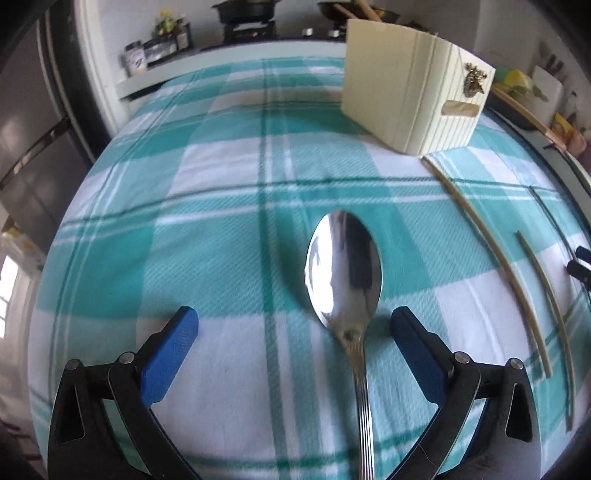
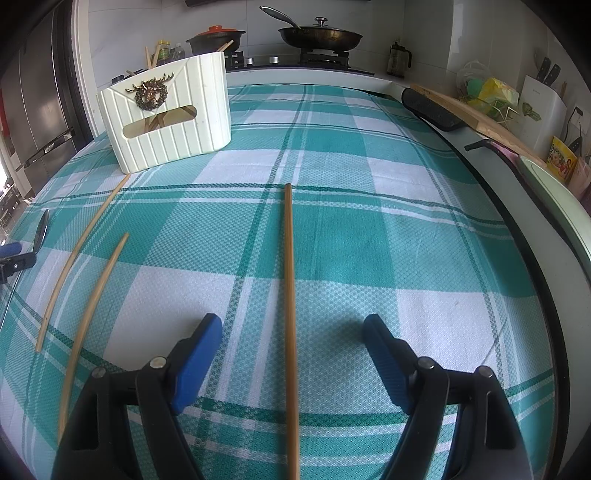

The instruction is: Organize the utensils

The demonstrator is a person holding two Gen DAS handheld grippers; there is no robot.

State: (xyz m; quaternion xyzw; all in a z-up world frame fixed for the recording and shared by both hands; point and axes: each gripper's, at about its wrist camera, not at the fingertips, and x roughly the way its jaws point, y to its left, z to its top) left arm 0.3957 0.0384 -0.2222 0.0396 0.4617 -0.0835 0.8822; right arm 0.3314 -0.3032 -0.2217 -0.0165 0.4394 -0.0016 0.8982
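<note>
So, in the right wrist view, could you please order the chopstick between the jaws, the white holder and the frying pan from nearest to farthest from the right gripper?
1. Chopstick: lying on the cloth between the open jaws of the right gripper.
2. White holder: ahead on the left, on the cloth.
3. Frying pan: farthest, on the stove at the back.

Table covered by teal-and-white checked cloth (image 2: 332, 229). Lying on it: cream ribbed utensil holder (image 2: 173, 122) at 11 o'clock in the right wrist view; two chopsticks (image 2: 81, 240) (image 2: 94, 314) at 9 o'clock; one chopstick (image 2: 290, 295) at centre. Spoon (image 1: 345, 269), bowl up, central in the left wrist view.
</note>
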